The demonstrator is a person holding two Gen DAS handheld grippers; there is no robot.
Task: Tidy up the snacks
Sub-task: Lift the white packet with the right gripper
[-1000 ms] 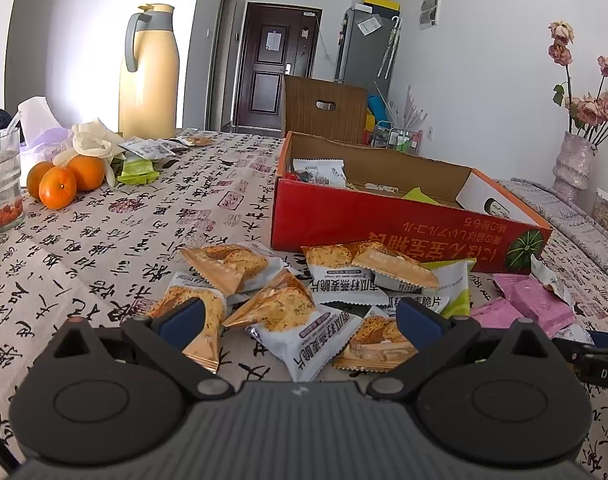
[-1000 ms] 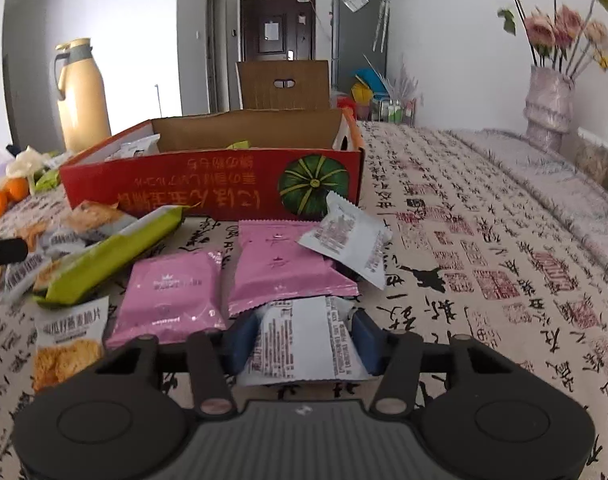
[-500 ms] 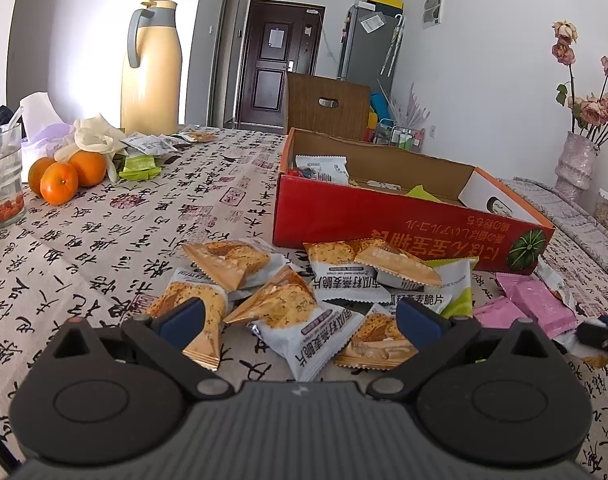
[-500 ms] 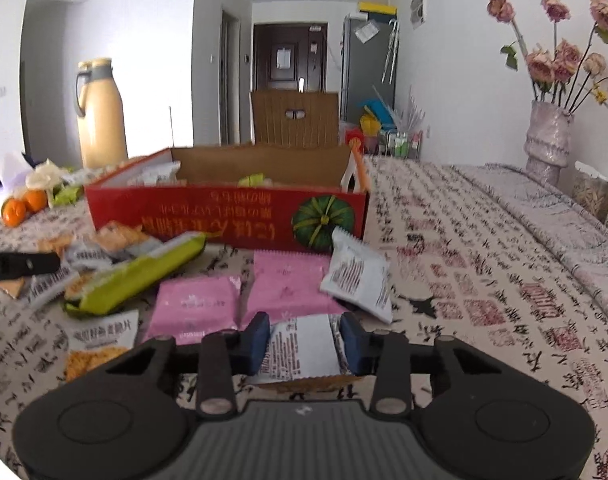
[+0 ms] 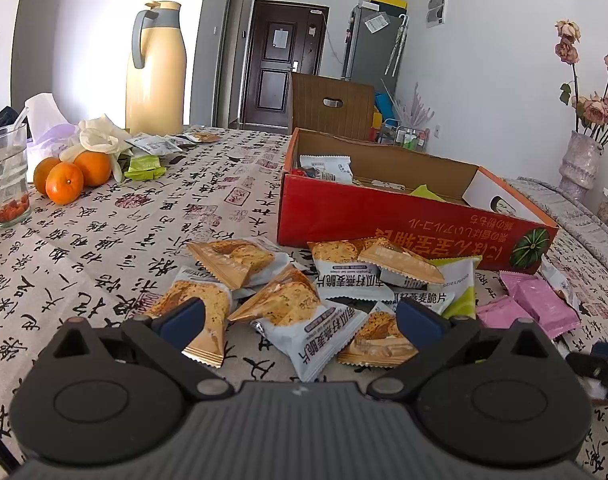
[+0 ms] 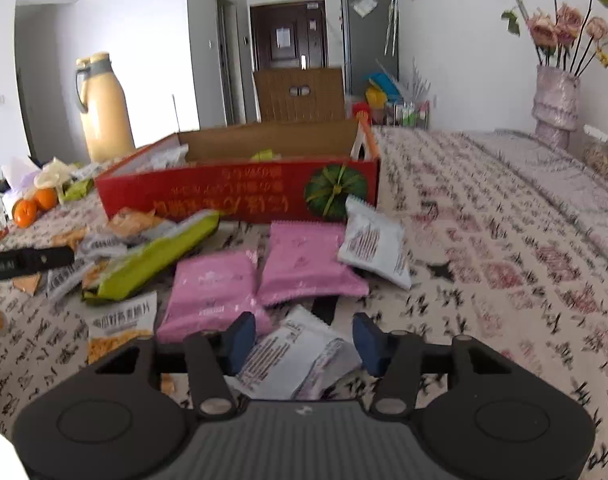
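Snacks: most lie loose on the bench before the red box (image 5: 388, 216); few inside.
Left gripper (image 5: 299, 318): jaws apart over cracker packets (image 5: 304, 320).
Right gripper (image 6: 304, 338): jaws apart around white packet (image 6: 299, 354).

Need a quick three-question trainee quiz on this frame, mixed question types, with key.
1. True or false: the left gripper has its fingers shut on a snack.
2. What colour are the two flat packets just beyond the right gripper? A green, B pink, C blue.
3. How many oranges show in the left wrist view?

Key: 1 false; 2 B; 3 three.
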